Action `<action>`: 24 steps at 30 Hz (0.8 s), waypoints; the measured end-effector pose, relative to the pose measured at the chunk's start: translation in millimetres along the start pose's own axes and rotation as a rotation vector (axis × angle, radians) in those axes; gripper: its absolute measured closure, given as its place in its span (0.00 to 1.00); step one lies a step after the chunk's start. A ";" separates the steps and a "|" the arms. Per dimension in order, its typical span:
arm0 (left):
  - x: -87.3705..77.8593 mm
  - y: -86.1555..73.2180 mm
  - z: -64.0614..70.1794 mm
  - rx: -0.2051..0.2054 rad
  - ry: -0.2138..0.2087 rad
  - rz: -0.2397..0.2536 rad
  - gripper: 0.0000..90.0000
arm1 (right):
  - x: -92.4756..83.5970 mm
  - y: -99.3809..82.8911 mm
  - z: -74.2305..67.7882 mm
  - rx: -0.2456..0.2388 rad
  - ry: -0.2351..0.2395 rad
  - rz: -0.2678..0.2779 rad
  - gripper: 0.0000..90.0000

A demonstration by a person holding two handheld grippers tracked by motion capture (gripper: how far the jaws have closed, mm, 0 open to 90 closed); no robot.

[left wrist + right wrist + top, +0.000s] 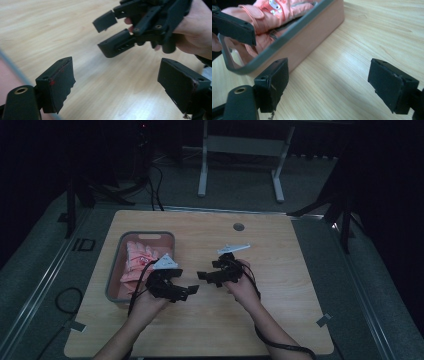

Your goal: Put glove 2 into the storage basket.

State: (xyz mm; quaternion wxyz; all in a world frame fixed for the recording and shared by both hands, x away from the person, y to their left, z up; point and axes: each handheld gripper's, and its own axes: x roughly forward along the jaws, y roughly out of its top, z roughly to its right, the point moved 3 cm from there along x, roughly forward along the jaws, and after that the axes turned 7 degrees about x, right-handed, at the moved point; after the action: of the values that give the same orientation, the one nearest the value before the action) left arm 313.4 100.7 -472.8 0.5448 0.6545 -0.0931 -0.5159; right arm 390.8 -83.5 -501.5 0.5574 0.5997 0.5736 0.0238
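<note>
Two claws facing each other above the desk (260,250)
Left claw (192,290) agape, empty; right claw (202,276) likewise; pink garment (137,260) lies in grey basket (114,270).

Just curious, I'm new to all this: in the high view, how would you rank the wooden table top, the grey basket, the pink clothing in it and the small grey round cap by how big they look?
1. Wooden table top
2. Grey basket
3. Pink clothing, partly hidden by the left gripper
4. Small grey round cap

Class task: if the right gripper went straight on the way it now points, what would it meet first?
Probably the basket holding pink clothing, its wall lying ahead of the open right gripper; depth is uncertain.
</note>
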 end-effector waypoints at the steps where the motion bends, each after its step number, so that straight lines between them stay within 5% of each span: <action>1: 3.0 -0.5 2.7 0.006 -0.007 -0.004 0.16 | -0.7 -1.7 1.4 -0.001 0.000 -0.002 0.19; 20: 43.0 -11.7 41.9 0.089 -0.124 -0.055 0.16 | -15.4 -44.5 29.3 -0.049 -0.014 -0.011 0.18; 24: 55.8 -17.6 53.9 0.132 -0.149 -0.072 0.16 | -22.3 -54.0 35.3 -0.057 -0.013 0.005 0.18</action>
State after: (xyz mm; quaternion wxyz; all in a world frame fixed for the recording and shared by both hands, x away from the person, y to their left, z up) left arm 288.9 36.1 -512.3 0.4732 0.6518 -0.1435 -0.5750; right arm 371.1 -137.2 -538.8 0.5782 0.5850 0.5676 0.0375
